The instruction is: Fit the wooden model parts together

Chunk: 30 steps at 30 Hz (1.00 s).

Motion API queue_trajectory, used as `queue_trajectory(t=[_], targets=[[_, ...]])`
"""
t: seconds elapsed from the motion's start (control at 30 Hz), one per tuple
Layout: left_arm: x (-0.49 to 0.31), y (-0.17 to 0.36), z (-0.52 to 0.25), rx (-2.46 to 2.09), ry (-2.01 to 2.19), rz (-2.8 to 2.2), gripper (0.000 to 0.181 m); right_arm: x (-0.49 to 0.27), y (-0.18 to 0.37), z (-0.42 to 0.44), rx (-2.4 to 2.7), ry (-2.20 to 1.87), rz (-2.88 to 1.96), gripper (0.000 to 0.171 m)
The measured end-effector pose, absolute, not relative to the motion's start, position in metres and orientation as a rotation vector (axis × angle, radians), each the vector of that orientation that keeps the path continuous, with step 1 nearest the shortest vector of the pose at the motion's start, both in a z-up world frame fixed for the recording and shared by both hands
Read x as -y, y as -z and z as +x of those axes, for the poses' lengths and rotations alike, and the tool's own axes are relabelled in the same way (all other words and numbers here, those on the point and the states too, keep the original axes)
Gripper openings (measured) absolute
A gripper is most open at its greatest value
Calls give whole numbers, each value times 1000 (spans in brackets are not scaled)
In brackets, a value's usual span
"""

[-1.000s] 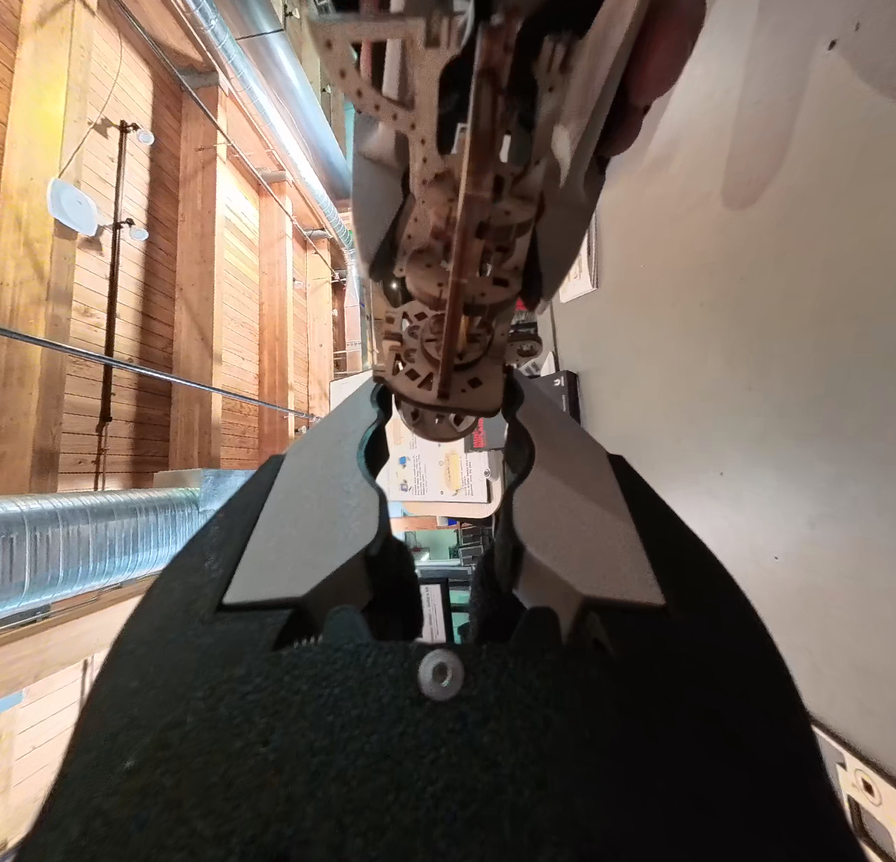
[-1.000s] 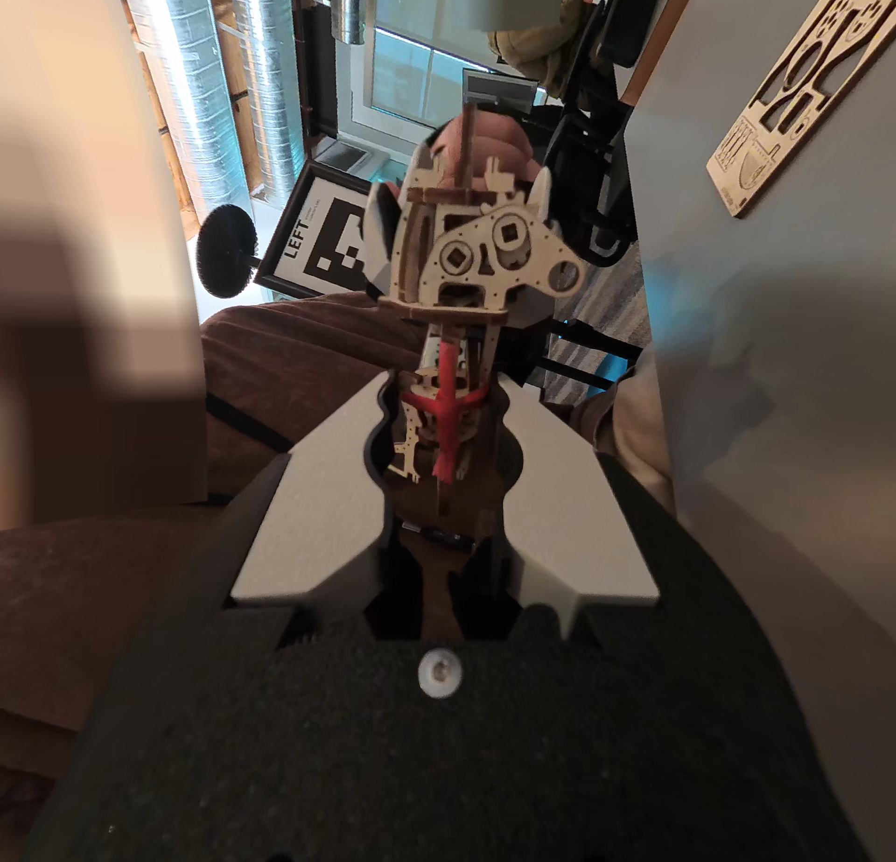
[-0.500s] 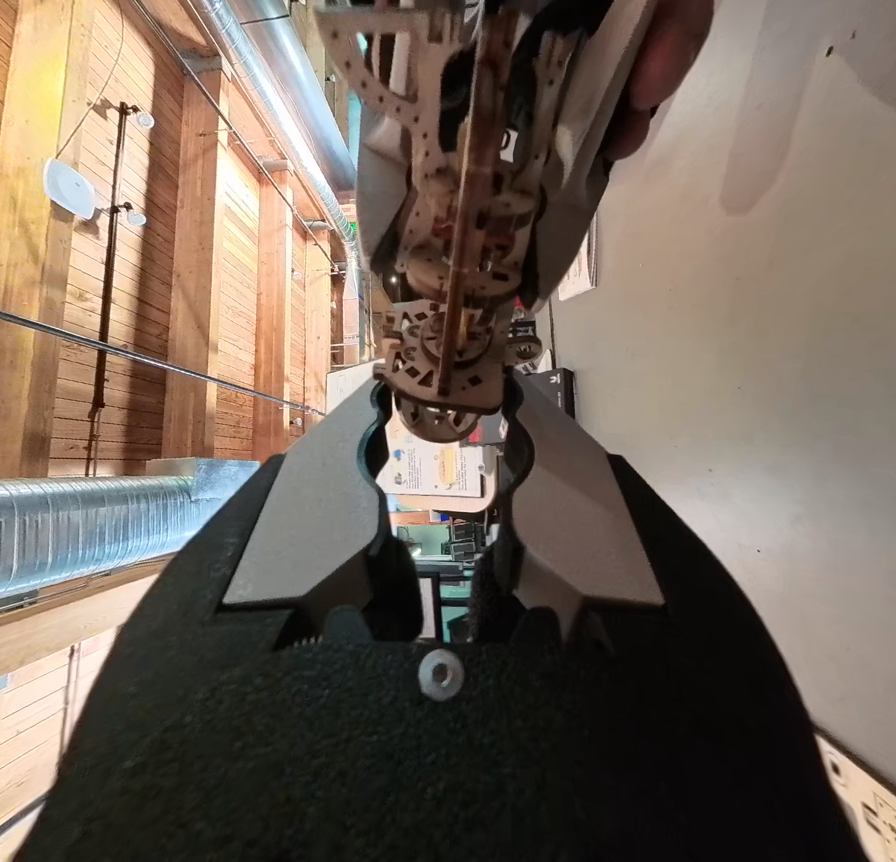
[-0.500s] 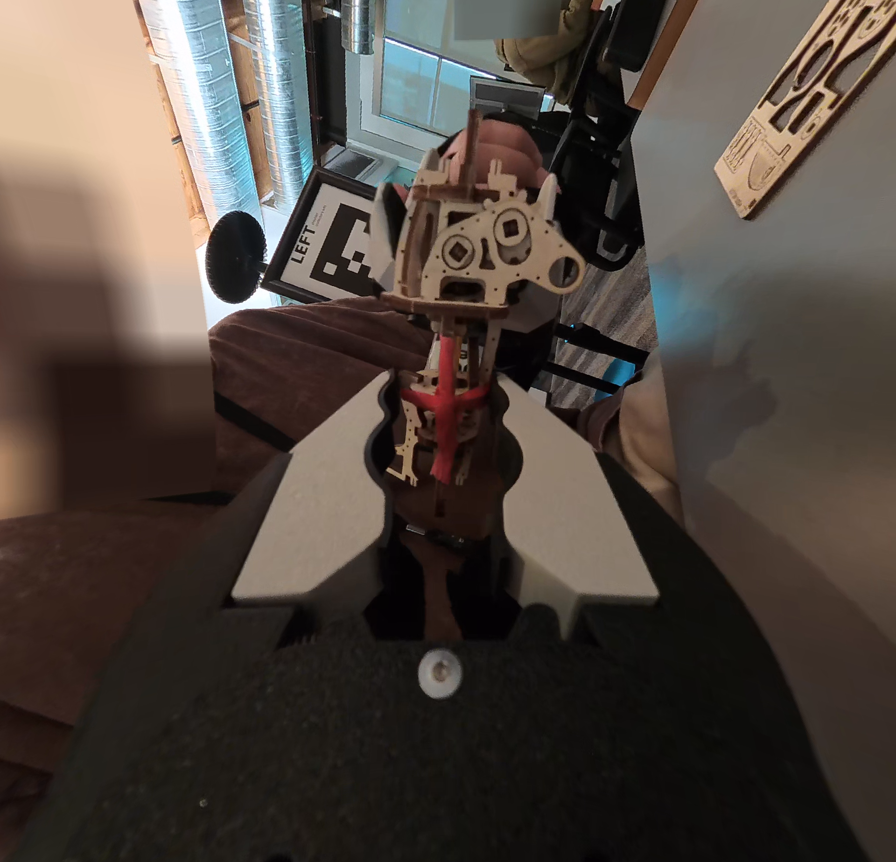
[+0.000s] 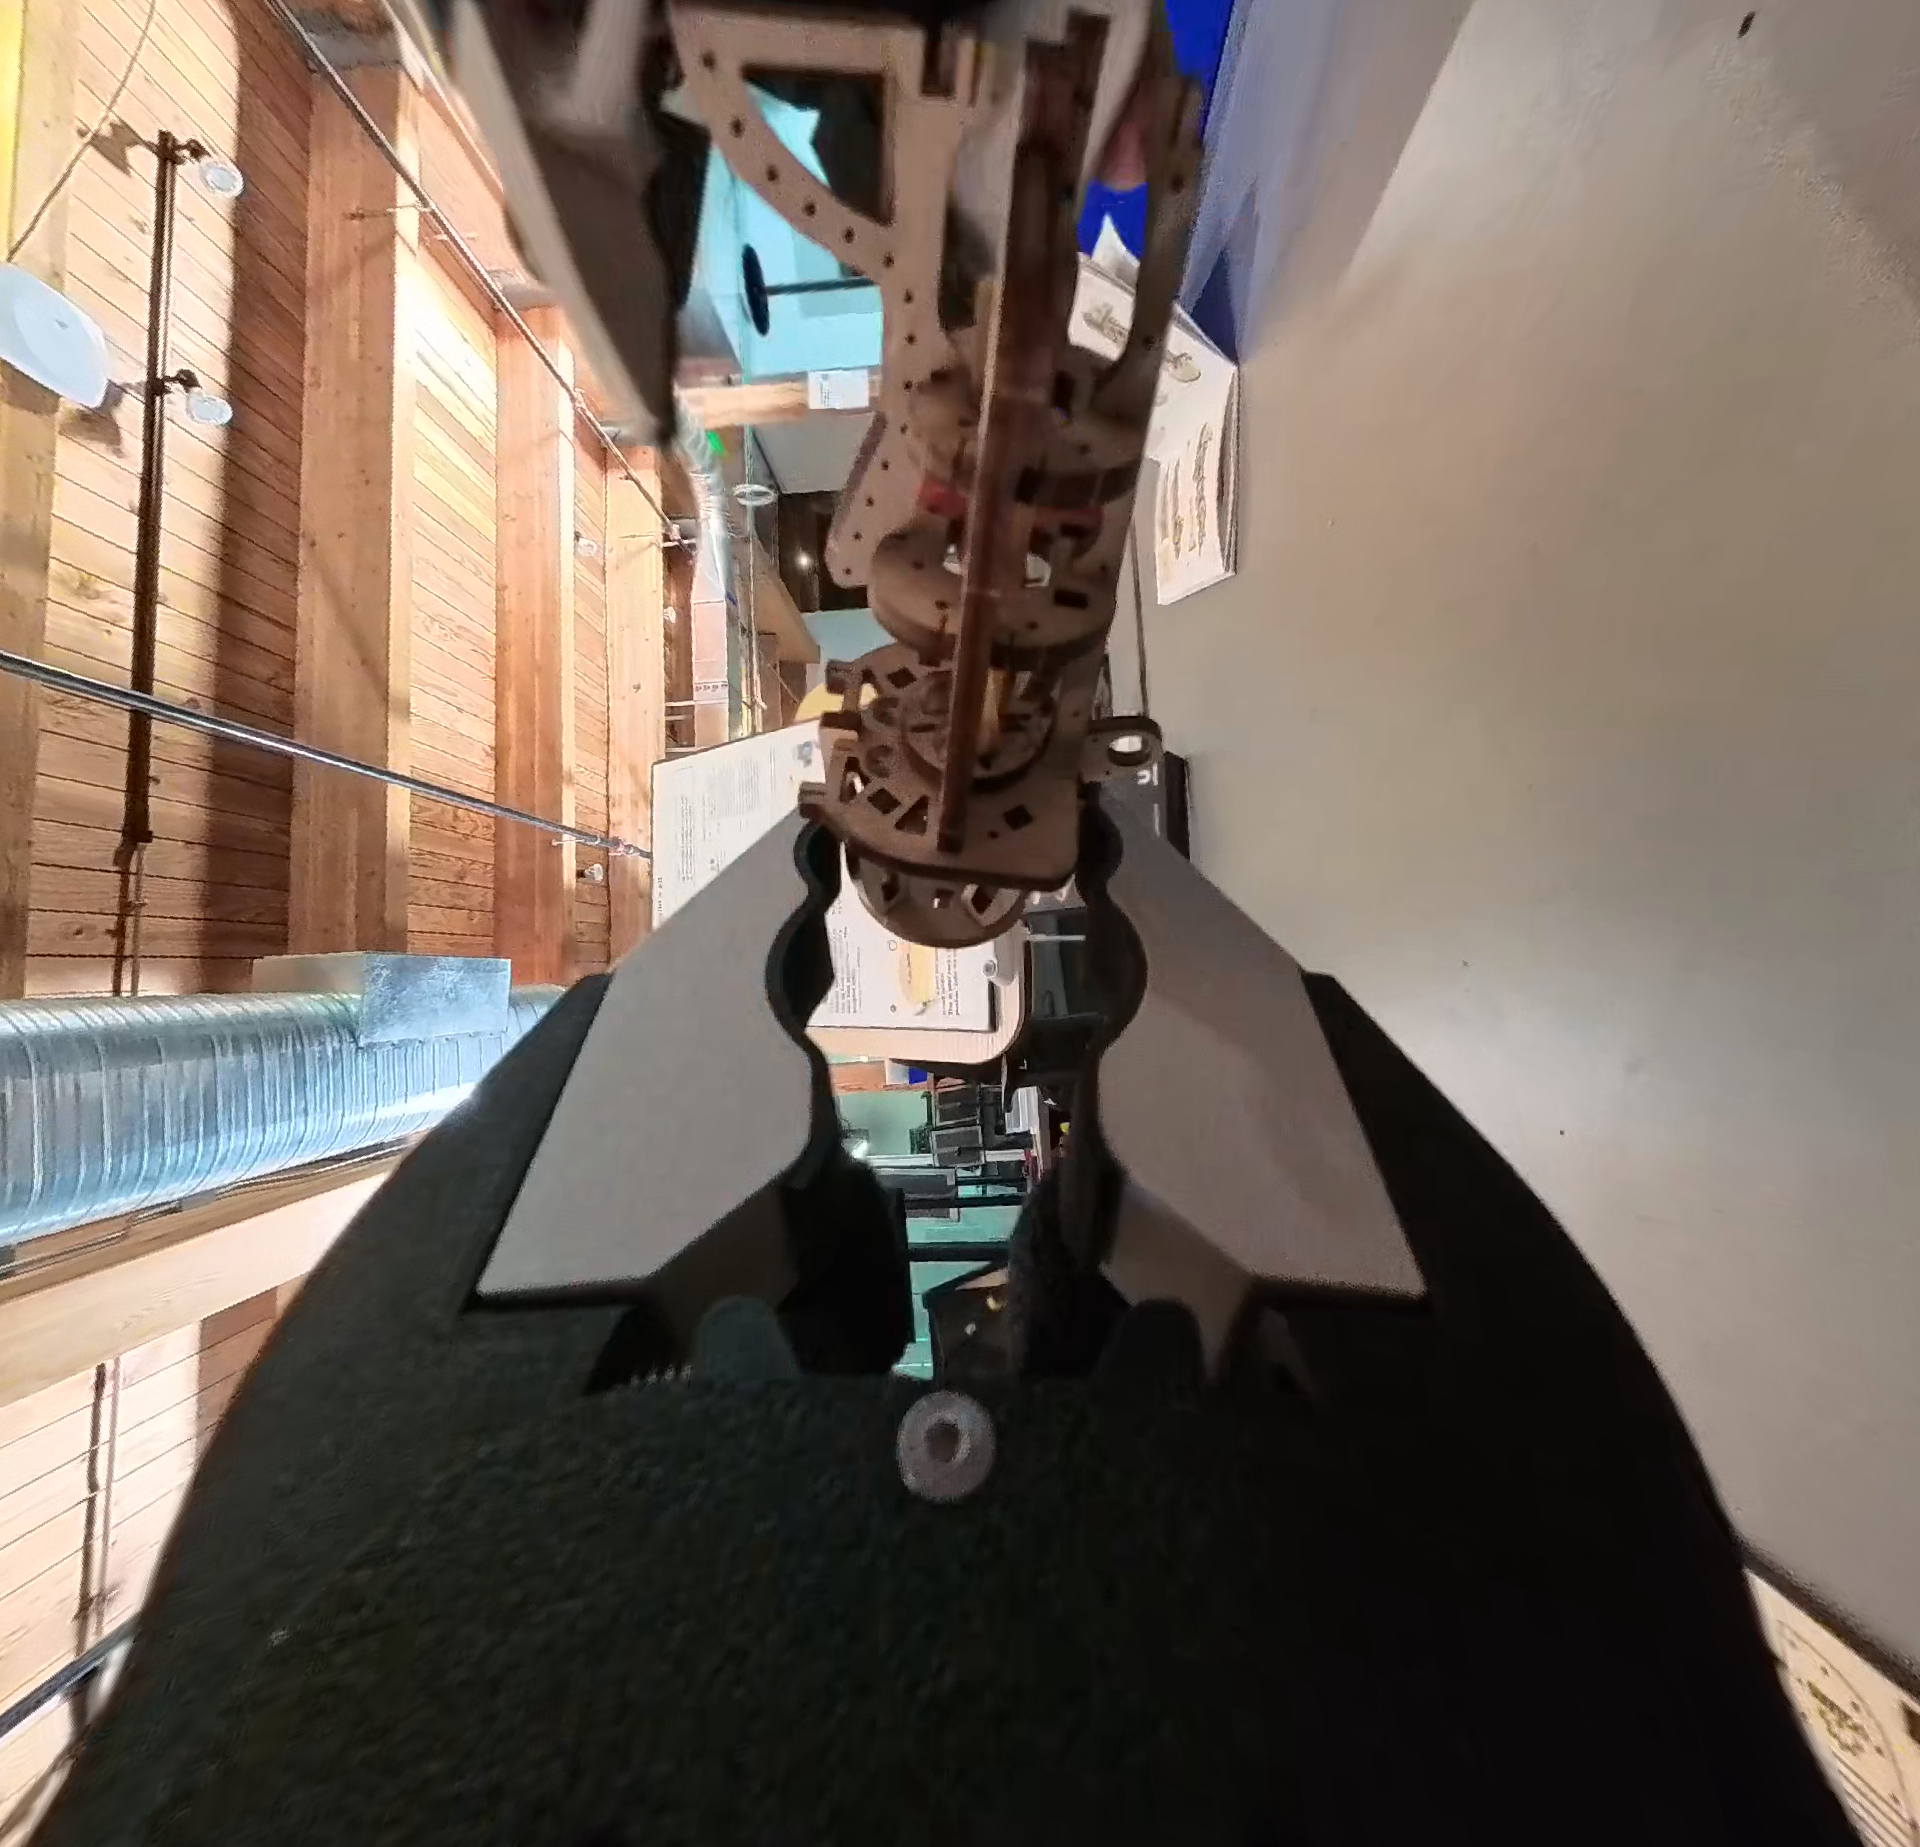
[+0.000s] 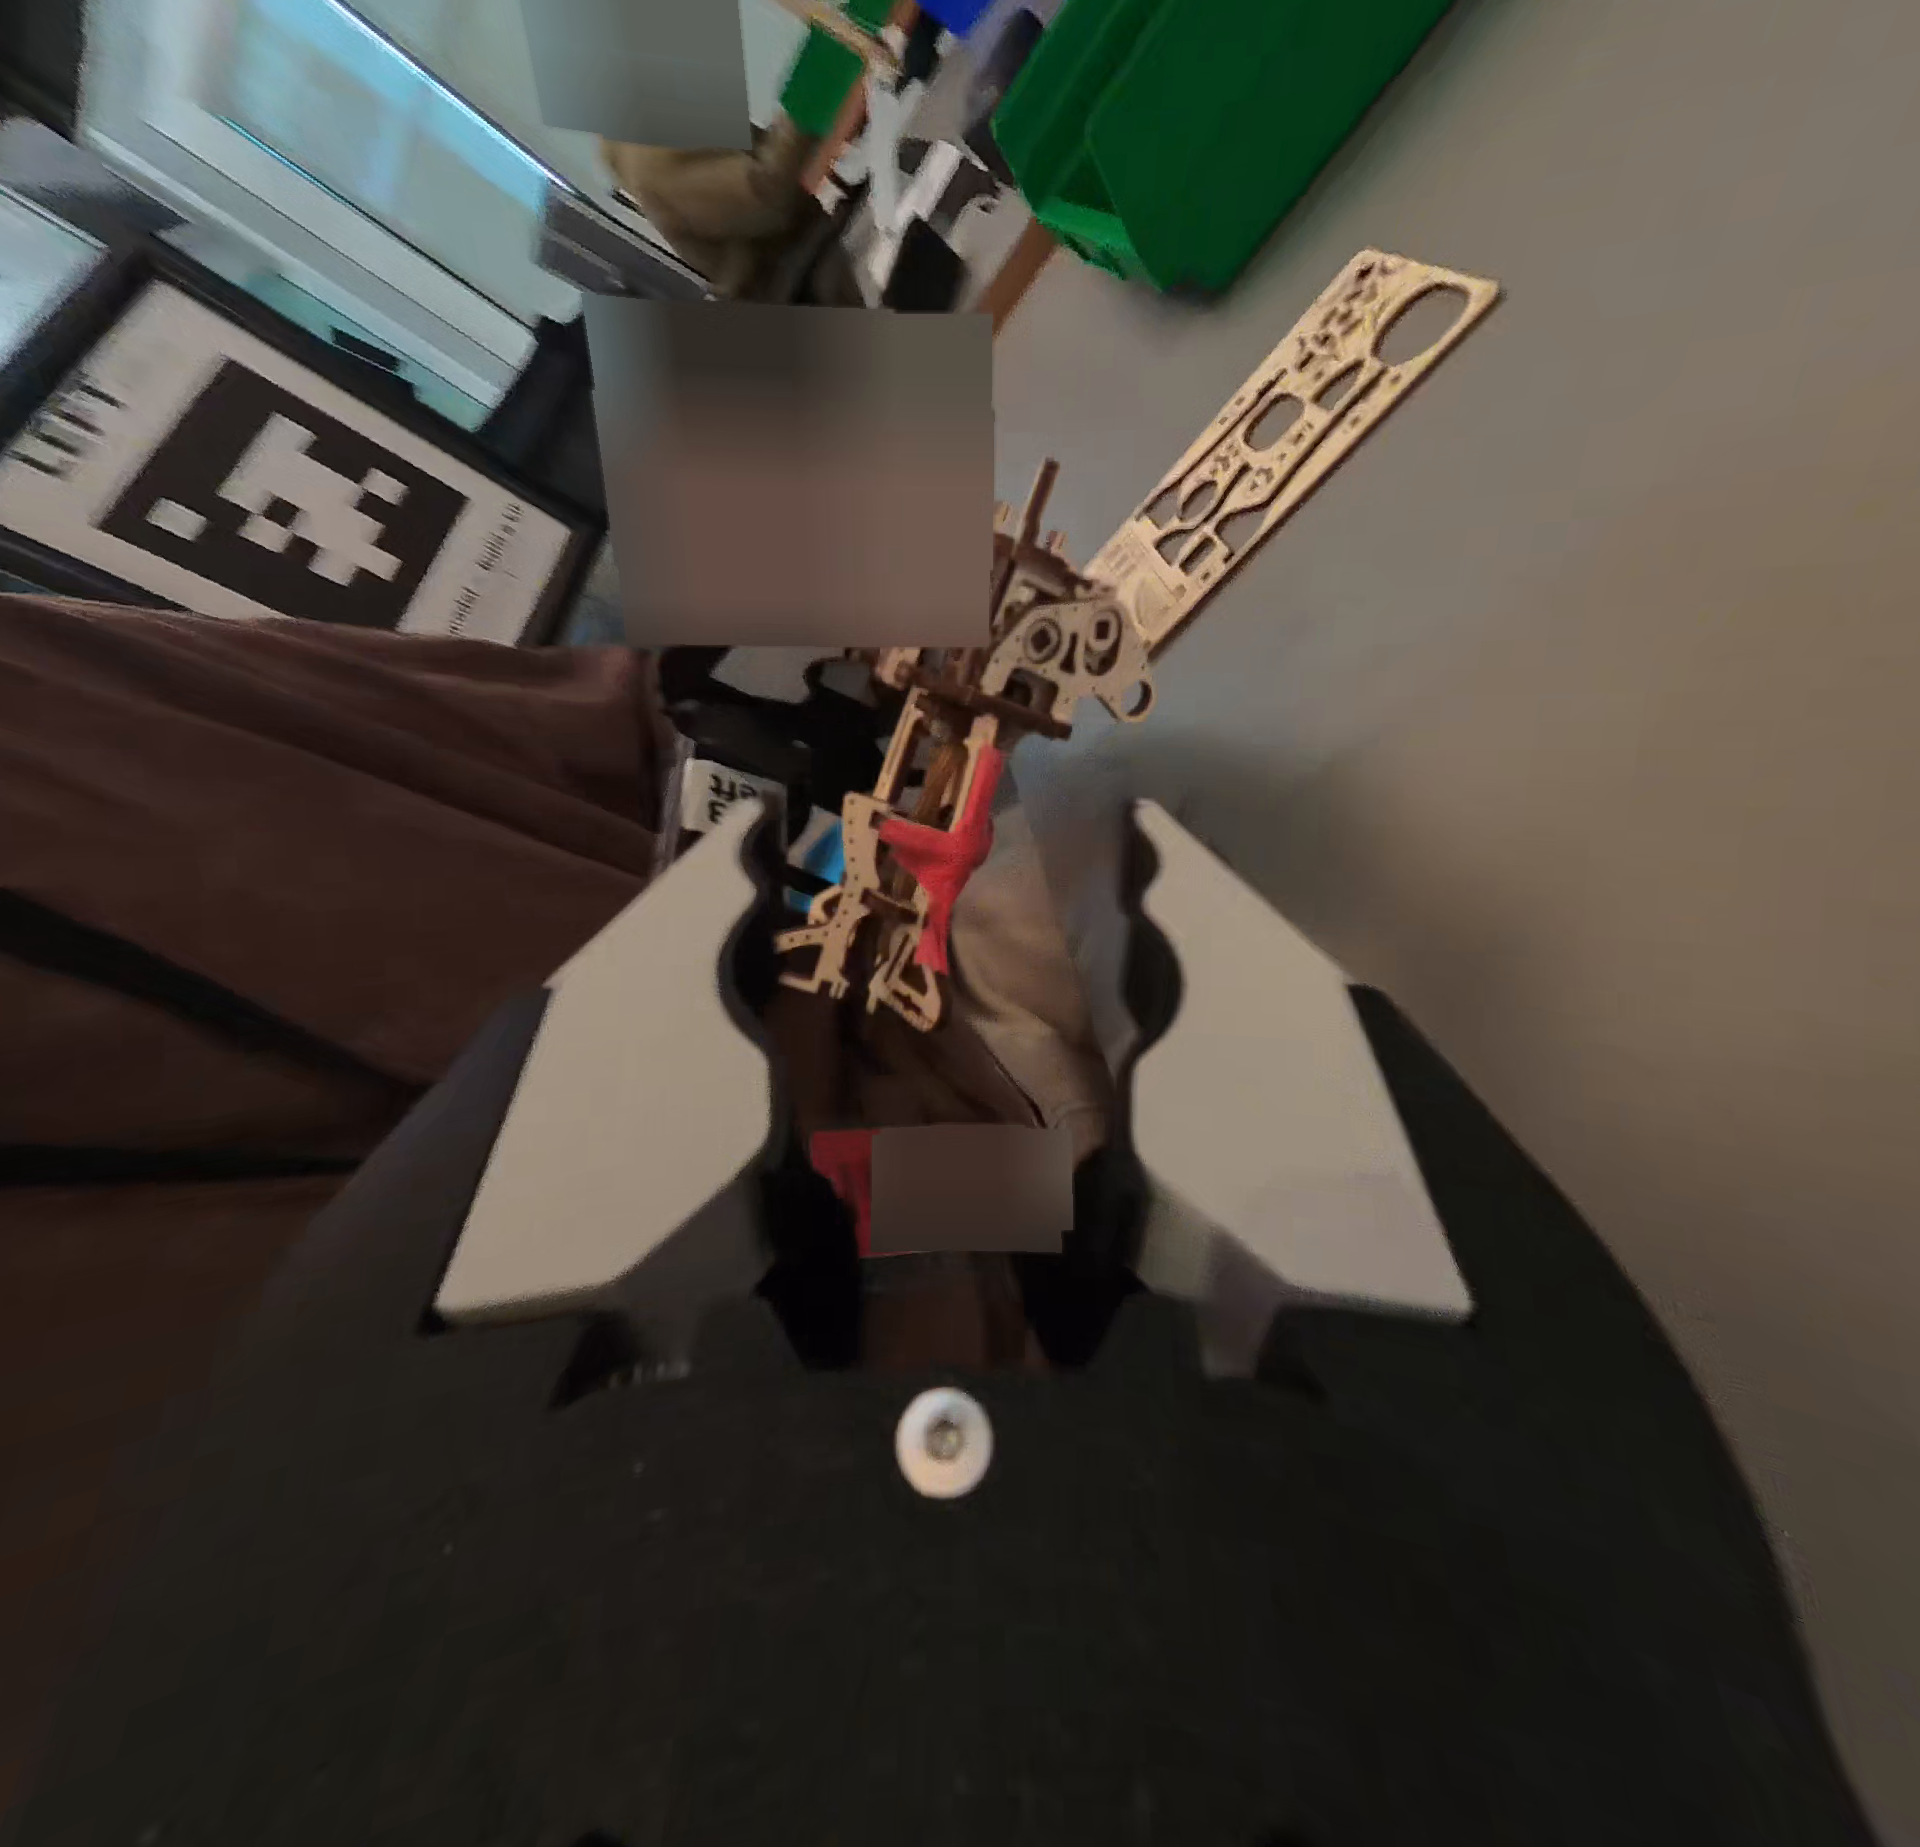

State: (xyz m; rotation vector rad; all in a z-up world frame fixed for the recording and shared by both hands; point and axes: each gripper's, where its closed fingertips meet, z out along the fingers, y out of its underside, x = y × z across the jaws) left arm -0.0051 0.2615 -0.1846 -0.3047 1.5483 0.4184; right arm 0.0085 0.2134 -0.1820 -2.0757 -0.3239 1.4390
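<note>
Wooden model (image 5: pixel 966 592) is up in the air between the two grippers right now, well off the grey table (image 5: pixel 1558 654), so this is the fiddly mid-air part of the build.

Going left to right: the left gripper (image 5: pixel 951 841) is pinched onto the round gear end of the model, fingers (image 5: pixel 707 1028) snug against both sides. That's the only thing carrying it, as far as I can tell. In the right wrist view the right gripper (image 6: pixel 951 841) has its fingers (image 6: pixel 1257 1070) spread wide with nothing between them; the near tip of the model, the bit with the red piece (image 6: pixel 945 852), sits just in front of the gap without touching either side. Farther right on the table there's a flat wooden sheet (image 6: pixel 1299 447) with cut-out shapes, and green bins (image 6: pixel 1195 104) beyond it.

If I were doing it, I'd keep the left grip steady and not twist, since those thin plates look easy to snap. Probably the next part comes off that sheet, so I'd line it up square with its slot before pushing. That view is pretty blurry, so the slot itself I can't make out.
</note>
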Motion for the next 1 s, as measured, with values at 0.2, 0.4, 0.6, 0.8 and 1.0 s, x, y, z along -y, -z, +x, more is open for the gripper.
queue_trajectory(t=[0.2,0.4,0.6,0.8,1.0], targets=[[-264,186,0,-1578,-461,-303,43,-208,199,-4,273,-1363,-2169,67],[-272,199,-1,-1634,-492,-333,42,-202,179,0,403,-891,-2201,19],[-272,199,3,-1631,-488,-331,42,-201,195,-6,458,-661,-2312,13],[-273,197,4,-1620,-484,-328,42,-205,197,-6,447,-685,-2316,4],[-270,196,3,-1614,-484,-317,42,-202,198,-7,359,-838,-2347,3]])
